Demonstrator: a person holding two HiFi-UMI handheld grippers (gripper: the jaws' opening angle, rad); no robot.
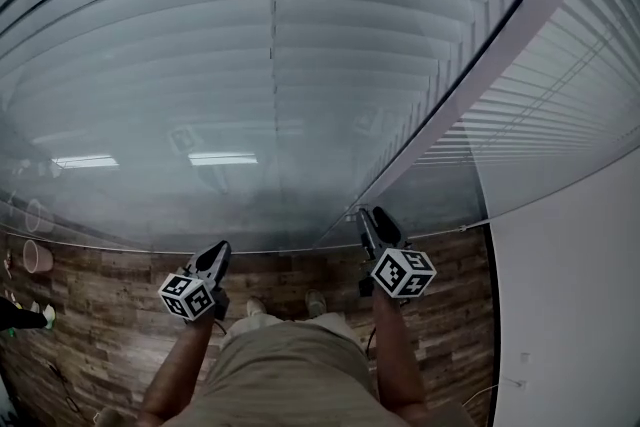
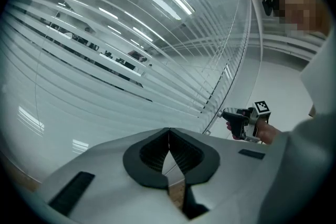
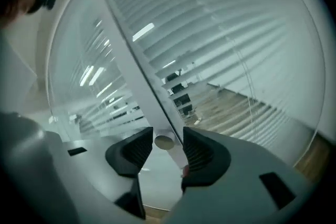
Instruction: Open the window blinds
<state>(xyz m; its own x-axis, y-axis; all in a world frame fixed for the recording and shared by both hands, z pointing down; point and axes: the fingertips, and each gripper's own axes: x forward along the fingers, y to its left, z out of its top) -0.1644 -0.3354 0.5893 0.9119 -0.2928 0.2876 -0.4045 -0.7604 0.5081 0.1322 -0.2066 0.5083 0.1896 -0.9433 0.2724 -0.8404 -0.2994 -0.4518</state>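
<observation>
**Right gripper open around the blind knob; left gripper shut and empty**

A white post (image 1: 500, 45) stands upright between two glazed panels, and everything here sits on one side of it or the other. There are two sets of blinds: the wide left blinds (image 1: 200, 35) to the post's left, and the narrower right blinds (image 1: 560, 95) to its right. Both sit behind the glass. In both sets the slats lie level, with their long axis running crosswise towards the post. The left set's slats are tilted flat and overlap, so they shut out the view. One thin cord (image 1: 272, 65) hangs straight down through the left blinds, well apart from the post.

A single round knob (image 3: 164, 141) sticks out from the foot of the post, with its flat end facing the right gripper's camera.

There are two grippers. The right gripper (image 1: 362, 212) is raised to the foot of the post and points along it. Its jaws stand apart with the knob between them, and the pads are not pressed onto it. The left gripper (image 1: 222, 247) is held to the left of the post, lower and clear of the glass. Its jaw tips meet with nothing between them.

A wooden floor (image 1: 100, 315) lies below the glass, and a plain white wall (image 1: 570, 315) stands to the right of the post.
</observation>
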